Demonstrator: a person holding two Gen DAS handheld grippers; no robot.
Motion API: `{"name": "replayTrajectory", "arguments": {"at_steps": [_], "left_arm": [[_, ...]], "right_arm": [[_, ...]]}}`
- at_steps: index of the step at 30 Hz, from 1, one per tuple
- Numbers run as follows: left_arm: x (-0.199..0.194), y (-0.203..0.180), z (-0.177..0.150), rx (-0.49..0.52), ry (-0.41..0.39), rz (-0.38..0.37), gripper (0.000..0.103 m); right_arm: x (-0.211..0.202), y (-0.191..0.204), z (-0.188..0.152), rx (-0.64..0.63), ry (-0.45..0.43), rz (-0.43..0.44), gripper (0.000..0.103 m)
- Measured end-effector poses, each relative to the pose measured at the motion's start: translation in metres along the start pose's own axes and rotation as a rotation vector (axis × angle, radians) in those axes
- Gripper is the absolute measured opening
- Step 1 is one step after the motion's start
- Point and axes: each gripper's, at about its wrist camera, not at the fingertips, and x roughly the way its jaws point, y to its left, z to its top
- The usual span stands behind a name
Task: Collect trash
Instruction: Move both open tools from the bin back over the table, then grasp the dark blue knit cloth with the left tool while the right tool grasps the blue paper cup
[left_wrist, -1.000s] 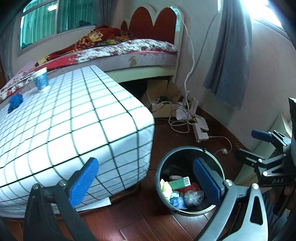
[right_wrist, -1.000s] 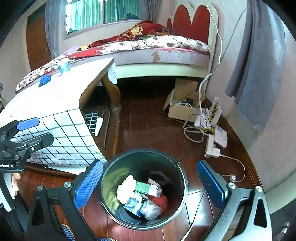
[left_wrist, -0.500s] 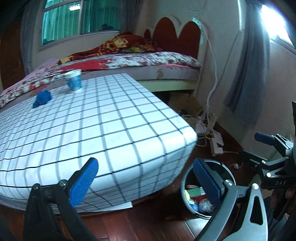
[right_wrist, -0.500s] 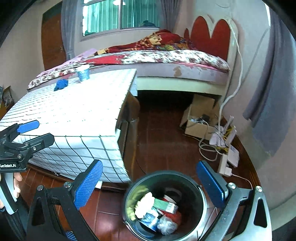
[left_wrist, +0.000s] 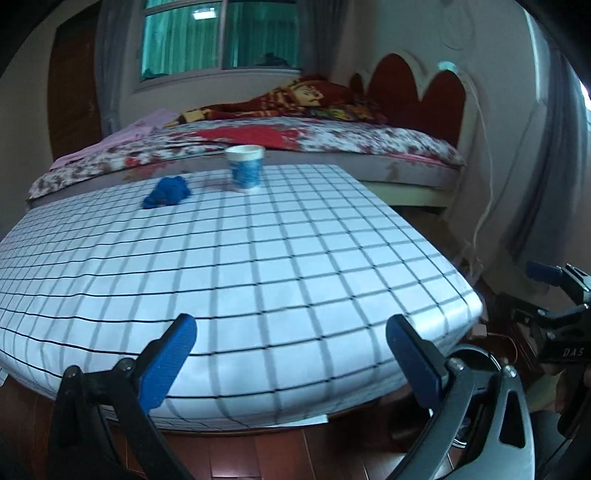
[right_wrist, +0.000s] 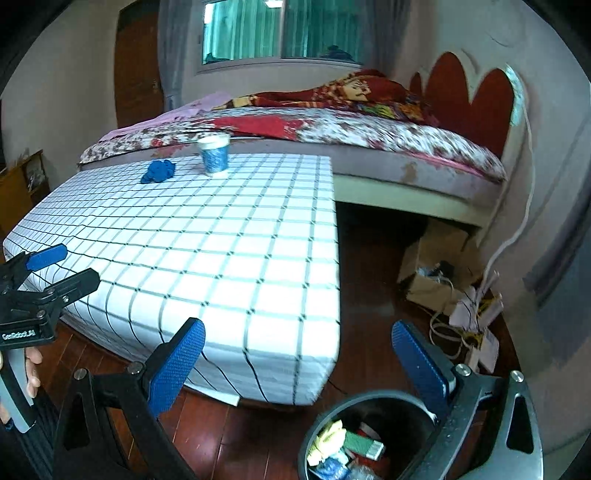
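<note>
A blue-and-white paper cup (left_wrist: 245, 168) and a crumpled blue scrap (left_wrist: 167, 192) sit at the far side of the checked table (left_wrist: 258, 266). They also show in the right wrist view, the cup (right_wrist: 214, 157) and the scrap (right_wrist: 158, 171). A black trash bin (right_wrist: 347, 443) holding several bits of trash stands on the floor at the table's near right corner; its rim shows in the left wrist view (left_wrist: 476, 354). My left gripper (left_wrist: 291, 365) is open and empty over the table's near edge. My right gripper (right_wrist: 295, 373) is open and empty above the bin.
A bed (right_wrist: 351, 140) with a red headboard lies behind the table. A cardboard box (right_wrist: 436, 269), cables and a power strip (right_wrist: 480, 343) lie on the wooden floor at the right by the wall. A grey curtain (left_wrist: 546, 177) hangs at the right.
Both grippers have risen and tilted up from the bin toward the table top. The cup and blue scrap now sit nearer the centre of both views. Both stay open.
</note>
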Motion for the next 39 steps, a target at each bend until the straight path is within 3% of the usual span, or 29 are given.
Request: {"name": "replayTrajectory", "arguments": {"at_steps": [12, 17, 23, 25, 30, 39], "left_arm": [[0.02, 0.112, 0.064, -0.091, 0.022, 0.161, 0.103], [0.064, 0.148, 0.091, -0.106, 0.055, 0.199, 0.102], [0.136, 0.171, 0.125, -0.087, 0.091, 0.197, 0.102], [0.161, 0.183, 0.135, -0.112, 0.11, 0.181, 0.101], [0.205, 0.2, 0.144, -0.161, 0.137, 0.173, 0.092], [0.246, 0.19, 0.154, -0.122, 0.133, 0.185, 0.092]], "right_arm": [[0.062, 0.07, 0.106, -0.054, -0.029, 0.14, 0.102], [0.117, 0.095, 0.152, -0.092, -0.062, 0.165, 0.102], [0.21, 0.114, 0.207, -0.094, -0.011, 0.206, 0.098], [0.231, 0.118, 0.218, -0.093, -0.01, 0.192, 0.088], [0.282, 0.13, 0.233, -0.1, 0.022, 0.22, 0.088], [0.323, 0.137, 0.247, -0.096, 0.031, 0.225, 0.088]]}}
